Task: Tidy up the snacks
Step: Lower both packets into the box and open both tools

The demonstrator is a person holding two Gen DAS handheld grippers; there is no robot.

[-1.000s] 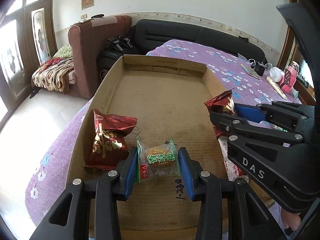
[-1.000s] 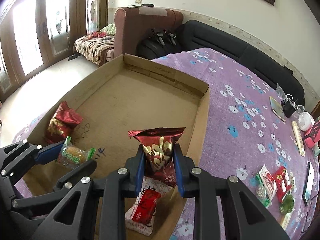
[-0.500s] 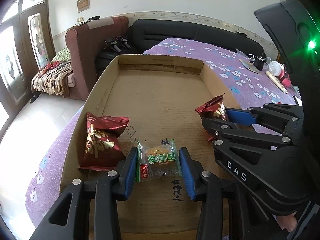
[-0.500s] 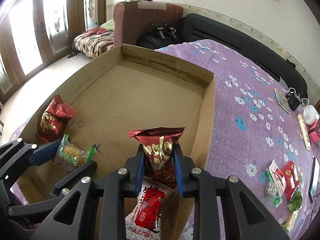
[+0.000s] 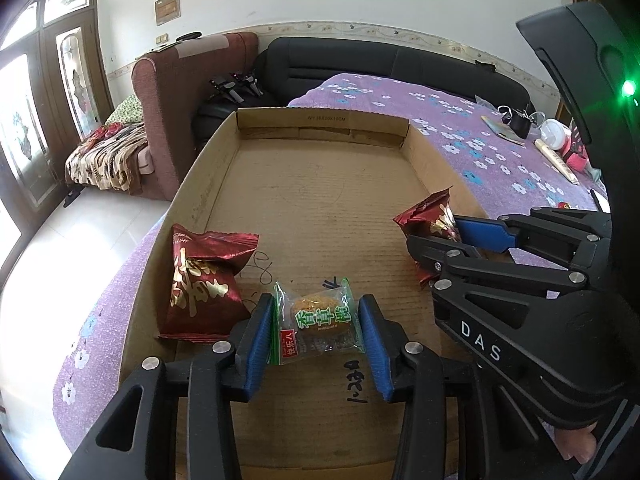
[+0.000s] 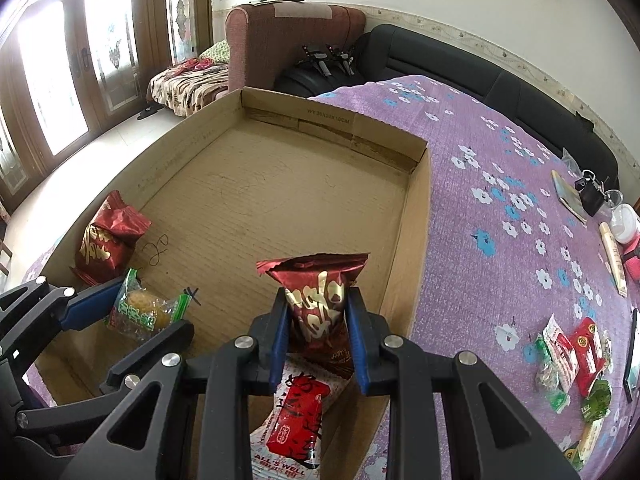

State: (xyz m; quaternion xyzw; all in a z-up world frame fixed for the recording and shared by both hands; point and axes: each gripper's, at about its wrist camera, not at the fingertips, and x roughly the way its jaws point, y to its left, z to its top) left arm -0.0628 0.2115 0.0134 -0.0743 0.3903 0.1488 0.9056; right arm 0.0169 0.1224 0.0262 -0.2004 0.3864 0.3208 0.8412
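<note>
A shallow cardboard box (image 5: pixel 320 200) (image 6: pixel 260 192) lies on the purple flowered cloth. My left gripper (image 5: pixel 316 308) (image 6: pixel 148 312) is shut on a clear, green-printed cake packet (image 5: pixel 320 320) (image 6: pixel 140 308) low over the box's near end. Just left of it a dark red snack bag (image 5: pixel 200 280) (image 6: pixel 108 240) lies against the box's left wall. My right gripper (image 6: pixel 317 296) (image 5: pixel 440 232) is shut on a second dark red bag (image 6: pixel 316 308) (image 5: pixel 428 216), held upright near the box's right wall. Below it lies a white and red packet (image 6: pixel 296 420).
A pile of loose snack packets (image 6: pixel 572 360) lies on the cloth to the right of the box. A notebook (image 6: pixel 568 196), keys and a white cup sit farther back right. A brown armchair (image 5: pixel 180 100) and a black sofa (image 5: pixel 400 64) stand beyond the table.
Both grippers keep hold of their packets. The right one with its red bag has drifted slightly inward over the box; the left has stayed put.
</note>
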